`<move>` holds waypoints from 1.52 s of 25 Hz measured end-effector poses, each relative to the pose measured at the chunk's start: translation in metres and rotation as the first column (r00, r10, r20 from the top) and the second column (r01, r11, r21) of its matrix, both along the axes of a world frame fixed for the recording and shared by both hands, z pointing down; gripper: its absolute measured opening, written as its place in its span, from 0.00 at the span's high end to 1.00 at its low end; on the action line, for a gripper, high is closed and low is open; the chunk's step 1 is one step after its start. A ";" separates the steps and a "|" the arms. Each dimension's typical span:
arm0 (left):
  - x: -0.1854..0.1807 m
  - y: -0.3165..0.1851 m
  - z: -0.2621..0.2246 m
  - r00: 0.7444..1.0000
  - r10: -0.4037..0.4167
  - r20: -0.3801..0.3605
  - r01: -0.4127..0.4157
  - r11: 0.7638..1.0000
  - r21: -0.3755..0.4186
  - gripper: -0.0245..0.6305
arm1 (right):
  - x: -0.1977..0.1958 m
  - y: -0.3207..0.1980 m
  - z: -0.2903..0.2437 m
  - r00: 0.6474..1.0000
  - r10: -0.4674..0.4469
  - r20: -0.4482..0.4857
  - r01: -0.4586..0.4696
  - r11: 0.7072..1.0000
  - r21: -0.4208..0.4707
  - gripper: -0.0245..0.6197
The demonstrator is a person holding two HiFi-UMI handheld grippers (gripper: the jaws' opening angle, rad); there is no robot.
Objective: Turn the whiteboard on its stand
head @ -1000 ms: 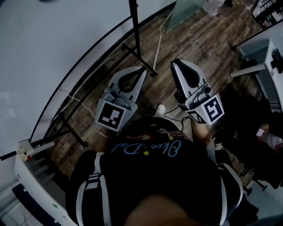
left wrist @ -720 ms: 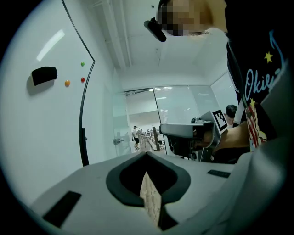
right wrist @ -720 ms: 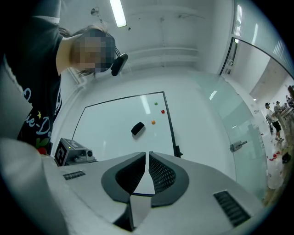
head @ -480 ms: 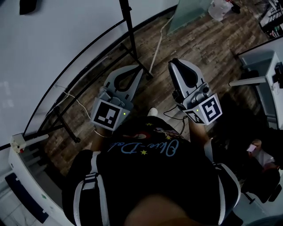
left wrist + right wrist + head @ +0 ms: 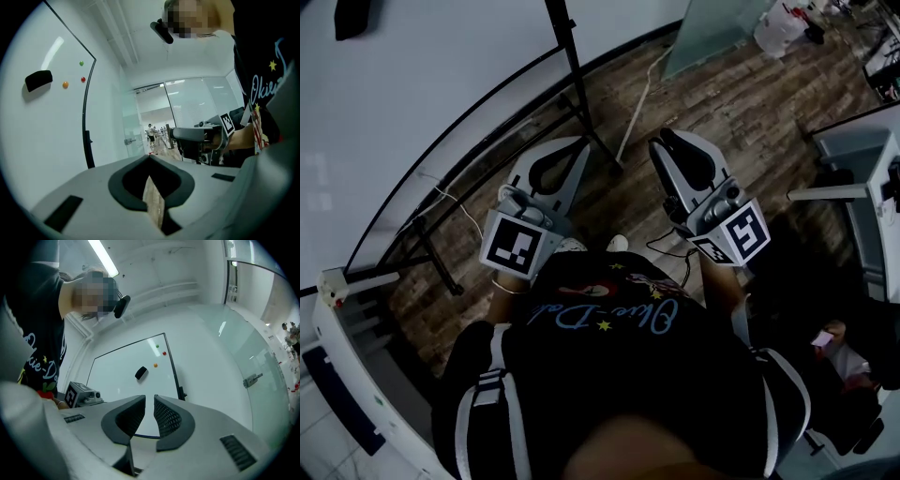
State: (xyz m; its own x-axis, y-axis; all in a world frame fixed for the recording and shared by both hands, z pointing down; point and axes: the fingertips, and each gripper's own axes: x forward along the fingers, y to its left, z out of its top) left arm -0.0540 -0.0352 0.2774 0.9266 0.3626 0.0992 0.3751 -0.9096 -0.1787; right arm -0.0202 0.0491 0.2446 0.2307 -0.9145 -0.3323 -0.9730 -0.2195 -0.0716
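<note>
Up at ten o'clock from me, the whiteboard (image 5: 412,84) fills the head view: a big white panel in a thin black frame, well clear of both tongs. It looks broad and stiff, probably awkward more than heavy. I'd take it by the frame edge near the black stand (image 5: 565,56), never by the slick face. That stand's feet sit on the wooden floor (image 5: 731,103) at eleven o'clock. Left tongs (image 5: 578,142) are clenched on nothing, tips together. Right tongs (image 5: 662,141) have just been easing apart, and the narrow gap has nothing in it. What looks like a white bag (image 5: 780,30) sits at one o'clock; I can't tell its contents. An eraser (image 5: 140,372) and small magnets (image 5: 155,365) cling to the board, and a sharp swing might shake them off.
</note>
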 end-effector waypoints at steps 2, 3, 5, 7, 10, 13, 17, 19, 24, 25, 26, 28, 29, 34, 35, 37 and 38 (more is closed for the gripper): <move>-0.004 -0.002 0.005 1.000 -0.012 0.018 0.012 1.000 -0.002 0.97 | 0.001 -0.004 0.002 1.000 -0.018 -0.003 0.018 1.000 -0.008 0.88; -0.005 -0.004 0.008 1.000 -0.017 0.024 0.017 1.000 -0.004 0.97 | 0.001 -0.007 0.003 1.000 -0.024 -0.007 0.024 1.000 -0.011 0.87; -0.003 -0.007 0.011 0.999 -0.023 0.026 0.023 1.000 -0.010 0.97 | 0.003 -0.010 0.003 1.000 -0.027 -0.011 0.027 1.000 -0.011 0.87; 0.001 -0.010 0.011 1.000 -0.021 0.015 0.021 0.999 -0.025 0.97 | 0.005 -0.010 0.003 1.000 -0.018 -0.012 0.018 1.000 -0.009 0.87; 0.013 -0.011 0.008 1.000 -0.010 -0.008 0.009 0.999 -0.037 0.97 | 0.011 -0.007 0.003 1.000 -0.002 -0.008 0.002 1.000 -0.007 0.88; 0.029 -0.010 0.007 1.000 0.011 -0.028 -0.012 0.999 -0.033 0.97 | 0.021 -0.004 0.004 1.000 0.015 -0.008 -0.015 1.000 -0.018 0.88; 0.055 -0.003 0.004 0.998 0.040 -0.050 -0.042 0.999 -0.033 0.97 | 0.037 -0.004 0.005 1.000 0.017 -0.024 -0.018 0.999 -0.040 0.87; 0.067 0.002 0.004 0.997 0.052 -0.053 -0.054 0.998 -0.032 0.97 | 0.047 -0.003 0.004 1.000 0.013 -0.024 -0.014 0.999 -0.040 0.87; 0.091 0.002 0.011 0.998 0.046 -0.036 -0.047 0.999 -0.020 0.97 | 0.070 -0.011 0.007 1.000 -0.014 -0.014 0.013 0.999 -0.040 0.87; 0.094 0.000 0.012 0.999 0.041 -0.032 -0.041 0.999 -0.024 0.97 | 0.074 -0.015 0.008 1.000 -0.024 -0.014 0.023 0.999 -0.043 0.87; 0.098 -0.003 0.013 0.999 0.034 -0.030 -0.035 0.999 -0.028 0.97 | 0.077 -0.019 0.009 0.999 -0.033 -0.015 0.033 0.998 -0.045 0.87; 0.107 -0.009 0.015 0.999 0.019 -0.029 -0.020 0.999 -0.031 0.97 | 0.086 -0.027 0.009 0.998 -0.053 -0.013 0.053 0.997 -0.048 0.87; 0.111 -0.012 0.015 1.000 0.011 -0.029 -0.012 0.999 -0.034 0.97 | 0.090 -0.032 0.009 0.998 -0.066 -0.013 0.065 0.997 -0.049 0.87; 0.130 -0.028 0.014 0.999 -0.023 -0.026 0.022 0.999 -0.050 0.97 | 0.109 -0.056 0.005 0.992 -0.128 -0.018 0.127 0.990 -0.055 0.86; 0.135 -0.032 0.013 0.999 -0.028 -0.029 0.027 0.998 -0.049 0.97 | 0.114 -0.061 0.004 0.990 -0.138 -0.020 0.137 0.989 -0.058 0.85; 0.143 -0.040 0.012 0.998 -0.045 -0.033 0.043 0.998 -0.055 0.97 | 0.121 -0.070 0.003 0.987 -0.158 -0.024 0.156 0.986 -0.061 0.85; 0.147 -0.044 0.011 0.998 -0.055 -0.034 0.053 0.997 -0.058 0.97 | 0.125 -0.074 0.002 0.986 -0.167 -0.025 0.165 0.984 -0.061 0.85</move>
State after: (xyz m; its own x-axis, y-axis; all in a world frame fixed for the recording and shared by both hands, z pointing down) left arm 0.0928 -0.0793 0.2887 0.9477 0.3158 0.0463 0.3192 -0.9375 -0.1384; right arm 0.1047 -0.0254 0.2471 0.0646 -0.9573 -0.2820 -0.9978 -0.0574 -0.0339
